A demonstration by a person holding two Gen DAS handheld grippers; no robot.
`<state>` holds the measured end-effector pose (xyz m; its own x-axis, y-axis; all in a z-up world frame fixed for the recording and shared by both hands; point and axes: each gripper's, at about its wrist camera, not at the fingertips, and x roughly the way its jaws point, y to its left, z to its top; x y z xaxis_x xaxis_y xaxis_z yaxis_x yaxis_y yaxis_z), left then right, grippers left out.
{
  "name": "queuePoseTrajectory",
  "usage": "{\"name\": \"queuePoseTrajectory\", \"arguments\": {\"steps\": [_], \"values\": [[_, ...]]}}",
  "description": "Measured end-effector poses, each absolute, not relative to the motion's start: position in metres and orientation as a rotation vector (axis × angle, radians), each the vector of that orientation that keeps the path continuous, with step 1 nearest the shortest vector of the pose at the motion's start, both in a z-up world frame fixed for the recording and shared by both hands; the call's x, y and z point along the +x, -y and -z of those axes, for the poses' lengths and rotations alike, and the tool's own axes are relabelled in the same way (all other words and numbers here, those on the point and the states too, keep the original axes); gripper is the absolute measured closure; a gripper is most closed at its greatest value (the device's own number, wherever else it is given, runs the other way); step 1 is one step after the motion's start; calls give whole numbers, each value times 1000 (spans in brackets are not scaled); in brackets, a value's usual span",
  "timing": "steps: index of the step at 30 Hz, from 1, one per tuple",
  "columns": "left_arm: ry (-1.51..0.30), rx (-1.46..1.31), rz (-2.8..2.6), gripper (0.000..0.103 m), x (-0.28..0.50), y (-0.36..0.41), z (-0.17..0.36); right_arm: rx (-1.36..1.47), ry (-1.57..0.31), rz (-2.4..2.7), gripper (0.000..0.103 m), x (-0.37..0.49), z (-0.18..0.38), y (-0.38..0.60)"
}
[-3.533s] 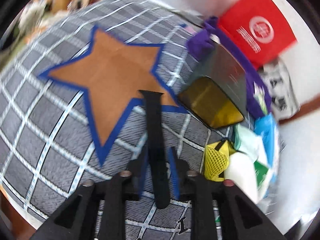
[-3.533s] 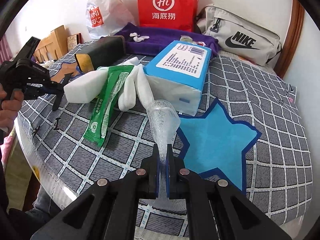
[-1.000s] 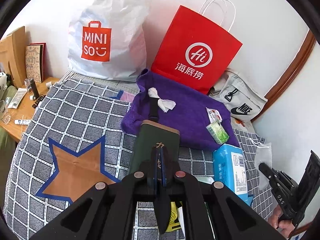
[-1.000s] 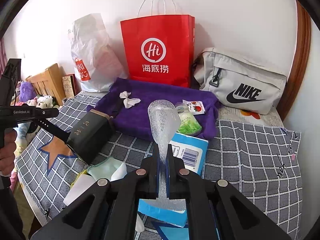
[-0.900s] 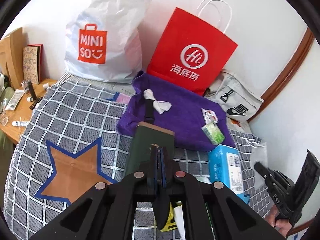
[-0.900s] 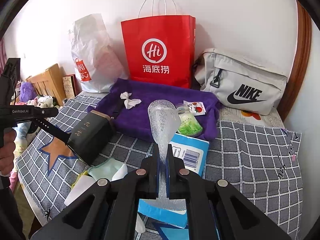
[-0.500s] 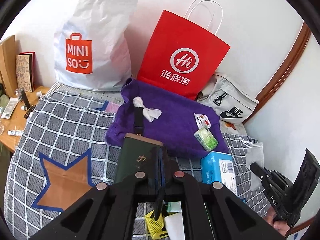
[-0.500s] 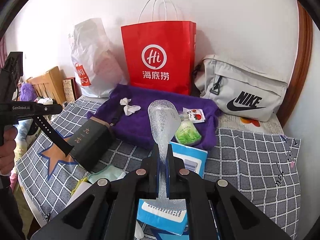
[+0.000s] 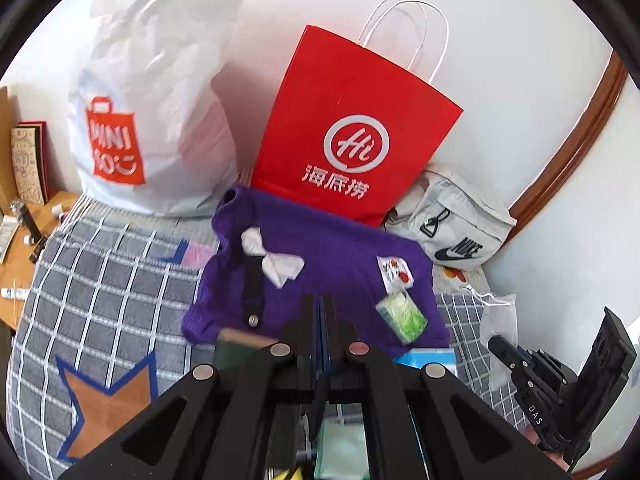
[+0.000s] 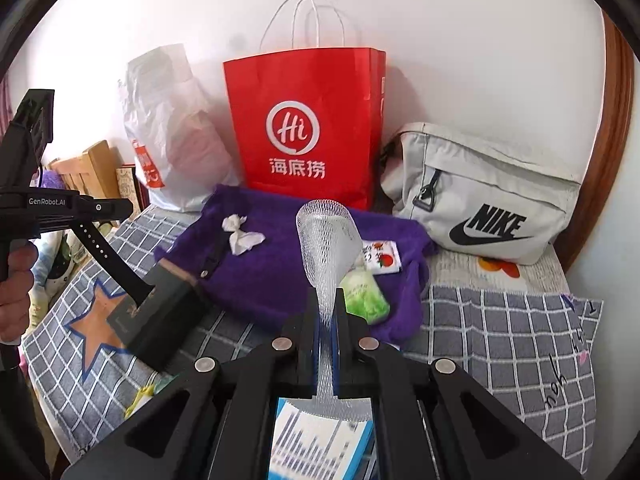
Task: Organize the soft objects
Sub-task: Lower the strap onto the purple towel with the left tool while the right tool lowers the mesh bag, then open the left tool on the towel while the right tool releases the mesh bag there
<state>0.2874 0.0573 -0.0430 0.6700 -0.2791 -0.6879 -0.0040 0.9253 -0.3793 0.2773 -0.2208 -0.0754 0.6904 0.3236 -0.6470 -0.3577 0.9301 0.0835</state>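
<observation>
While clamping the white foam net (image 10: 326, 240) upright in the right hand-held gripper (image 10: 326, 320), heading toward the purple towel (image 10: 280, 272) just beyond, on the bed. Left hand-held gripper (image 9: 320, 312) pinching a black strap (image 10: 108, 256), dangling it over the dark box (image 10: 160, 316) blocking the near left.

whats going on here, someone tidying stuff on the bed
A person holds a gripper in each hand over a checked bedspread. The right gripper is shut on a white foam net sleeve; the left gripper is shut on a black strap. A crumpled tissue, a green pack and a small packet lie on the purple towel.
</observation>
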Motion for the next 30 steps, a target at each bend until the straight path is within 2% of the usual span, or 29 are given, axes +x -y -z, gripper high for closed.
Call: {"name": "queuePoseTrajectory", "arguments": {"steps": [7, 16, 22, 30], "values": [[-852, -384, 190, 101, 336, -47, 51, -54, -751, -371, 99, 326, 85, 219], [-933, -431, 256, 101, 392, -34, 91, -60, -822, -372, 99, 381, 114, 214], [-1005, -457, 301, 101, 421, -26, 123, -50, -887, -375, 99, 400, 141, 216], [-1038, -380, 257, 101, 435, -17, 137, -50, -940, -371, 97, 413, 162, 214]]}}
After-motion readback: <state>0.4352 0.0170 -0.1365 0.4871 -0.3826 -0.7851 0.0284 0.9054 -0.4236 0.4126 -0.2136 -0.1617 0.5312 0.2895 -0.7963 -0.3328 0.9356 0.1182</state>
